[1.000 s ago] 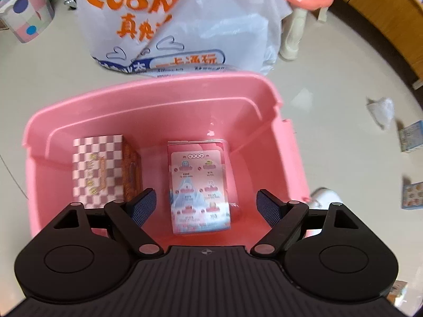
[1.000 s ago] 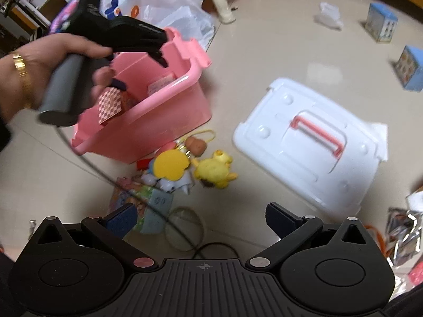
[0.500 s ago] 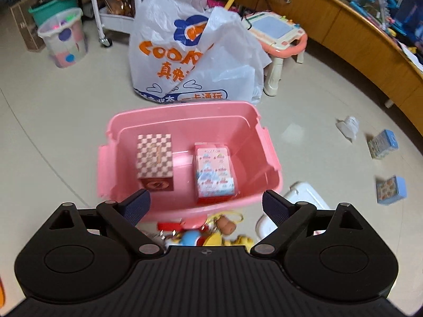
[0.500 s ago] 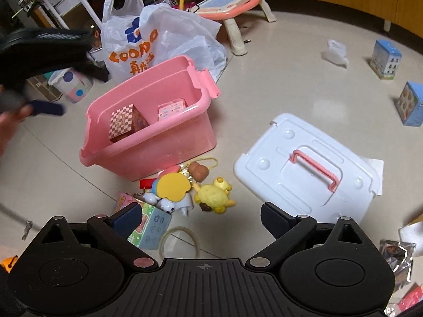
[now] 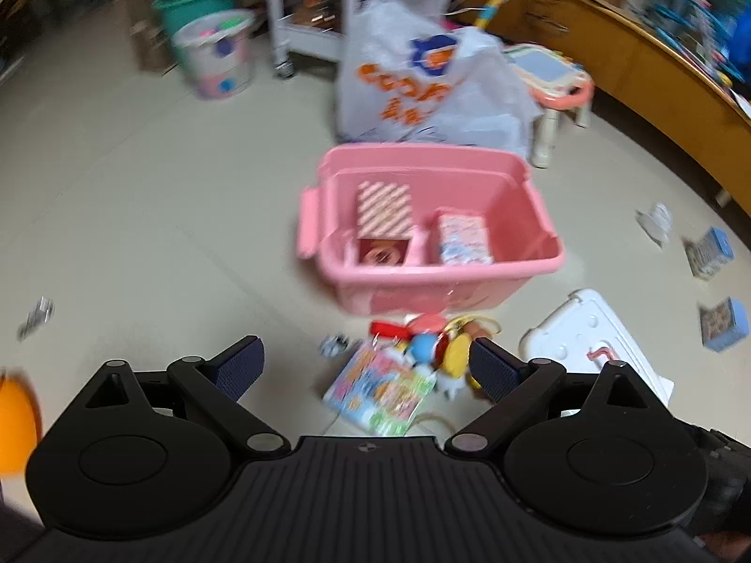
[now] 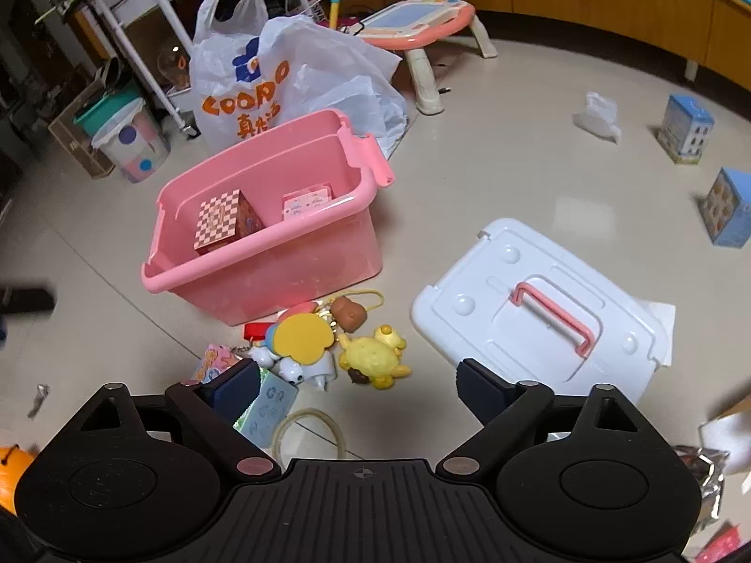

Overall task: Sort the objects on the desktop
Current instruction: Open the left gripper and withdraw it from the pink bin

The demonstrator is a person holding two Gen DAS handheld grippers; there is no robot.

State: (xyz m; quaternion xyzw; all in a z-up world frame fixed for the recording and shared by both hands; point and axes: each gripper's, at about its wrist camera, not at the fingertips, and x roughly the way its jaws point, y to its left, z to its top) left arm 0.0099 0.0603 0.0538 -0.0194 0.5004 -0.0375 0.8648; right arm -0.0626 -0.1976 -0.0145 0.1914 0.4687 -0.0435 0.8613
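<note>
Both the left gripper (image 5: 364, 368) and right gripper (image 6: 359, 387) are spread wide, holding nothing. The yellow plush toy (image 6: 374, 357), at six o'clock of the pink bin (image 6: 263, 234), looks soft and light; pinch its body.

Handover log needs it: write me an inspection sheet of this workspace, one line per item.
Surface: pale tiled floor, glossy, littered.
Job's things: pink bin, open, holds a checkered box and a pink carton; its white lid lies beside it on the floor.
Clutter: toy pile in front of the bin, with a yellow plush and a colourful packet; two blue boxes far right; crumpled wrapper.
Grippers: left gripper open, empty; right gripper open, empty.
Cables: a pale loop on the floor near the right gripper.
Surroundings: printed plastic bag, drawing table, dotted bucket, wooden cabinet.
</note>
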